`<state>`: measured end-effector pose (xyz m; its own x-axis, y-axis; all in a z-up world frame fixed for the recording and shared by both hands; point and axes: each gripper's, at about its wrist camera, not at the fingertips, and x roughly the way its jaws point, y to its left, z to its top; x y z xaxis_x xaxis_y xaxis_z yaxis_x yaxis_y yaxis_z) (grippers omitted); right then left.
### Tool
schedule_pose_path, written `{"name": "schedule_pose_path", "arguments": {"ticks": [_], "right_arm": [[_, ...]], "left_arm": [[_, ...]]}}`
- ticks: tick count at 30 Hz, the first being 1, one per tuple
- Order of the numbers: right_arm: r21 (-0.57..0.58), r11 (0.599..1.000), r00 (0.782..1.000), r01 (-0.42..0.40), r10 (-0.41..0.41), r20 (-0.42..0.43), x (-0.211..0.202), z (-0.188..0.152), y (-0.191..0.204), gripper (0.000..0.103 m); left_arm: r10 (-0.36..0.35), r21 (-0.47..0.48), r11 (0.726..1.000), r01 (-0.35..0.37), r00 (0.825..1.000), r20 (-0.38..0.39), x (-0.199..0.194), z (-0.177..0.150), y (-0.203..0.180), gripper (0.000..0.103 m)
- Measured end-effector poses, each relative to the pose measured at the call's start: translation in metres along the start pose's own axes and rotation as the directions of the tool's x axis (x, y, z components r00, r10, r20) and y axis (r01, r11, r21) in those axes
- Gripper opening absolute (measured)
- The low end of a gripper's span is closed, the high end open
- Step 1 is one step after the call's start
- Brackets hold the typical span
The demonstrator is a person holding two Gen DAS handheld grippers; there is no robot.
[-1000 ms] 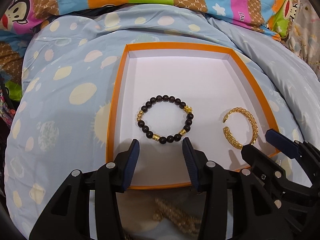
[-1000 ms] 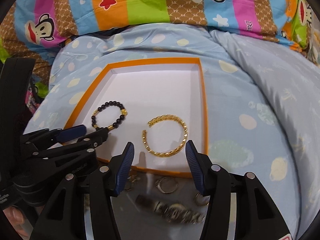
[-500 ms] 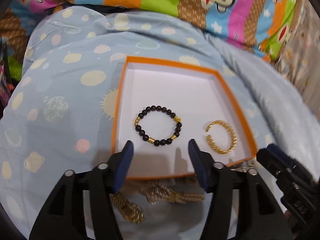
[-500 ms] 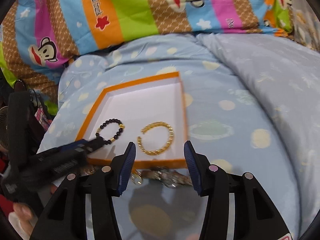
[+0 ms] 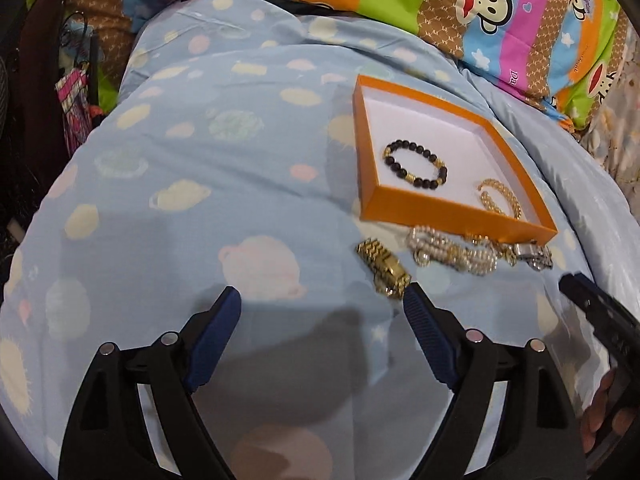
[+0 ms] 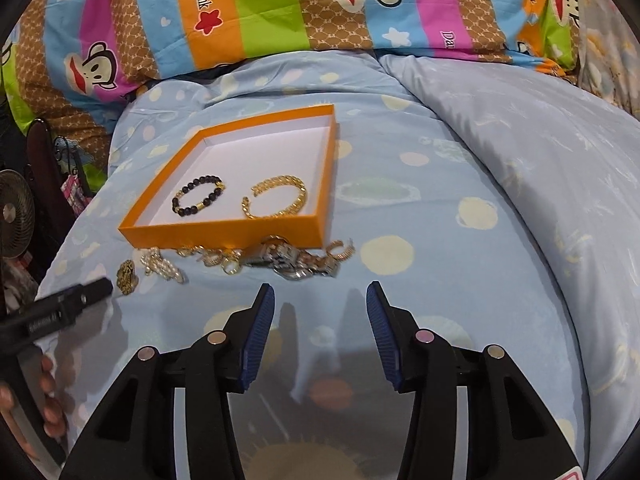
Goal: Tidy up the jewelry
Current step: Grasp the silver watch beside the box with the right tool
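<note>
An orange box with a white floor lies on the blue bedspread. In it are a black bead bracelet and a gold cuff bangle. In front of the box lie a gold link bracelet, a pearl strand, several rings and a silver watch. My left gripper is open and empty, low left of the pile. My right gripper is open and empty, just before the watch.
Colourful monkey-print pillows lie at the back. A fan and clutter stand off the bed's left edge. A grey quilt fold rises on the right. The blue bedspread spreads left of the box.
Both grippers have pulled back from the box and away toward me; the left one has swung left. The loose jewelry in front of the box is now in full view.
</note>
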<state>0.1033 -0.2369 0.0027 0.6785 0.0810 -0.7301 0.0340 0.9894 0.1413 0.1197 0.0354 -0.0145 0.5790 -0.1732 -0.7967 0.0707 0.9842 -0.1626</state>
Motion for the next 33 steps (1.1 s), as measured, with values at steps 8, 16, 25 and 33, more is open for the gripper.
{"name": "schedule_pose_path", "arguments": {"ticks": [8,16,25,33], "right_arm": [[-0.057,0.998,0.999,-0.028,0.025,-0.045,0.026,0.013,0.014,0.031],[-0.081,0.995,0.997,-0.059,0.054,-0.062,0.034,0.021,0.016,0.027],[-0.048,0.985,0.978,-0.167,0.159,-0.139,0.015,-0.006,0.019,0.000],[-0.066,0.993,0.994,-0.099,0.095,-0.053,0.013,0.014,0.010,0.037]], "left_arm": [[0.009,0.032,0.999,-0.010,1.000,0.027,-0.003,-0.004,-0.005,0.081],[0.004,0.029,1.000,-0.005,1.000,0.030,-0.002,-0.004,-0.004,0.081],[-0.007,0.025,1.000,0.006,0.999,0.033,-0.001,-0.006,-0.003,0.082],[-0.008,0.024,1.000,0.007,0.999,0.034,-0.002,-0.006,-0.003,0.083]]}}
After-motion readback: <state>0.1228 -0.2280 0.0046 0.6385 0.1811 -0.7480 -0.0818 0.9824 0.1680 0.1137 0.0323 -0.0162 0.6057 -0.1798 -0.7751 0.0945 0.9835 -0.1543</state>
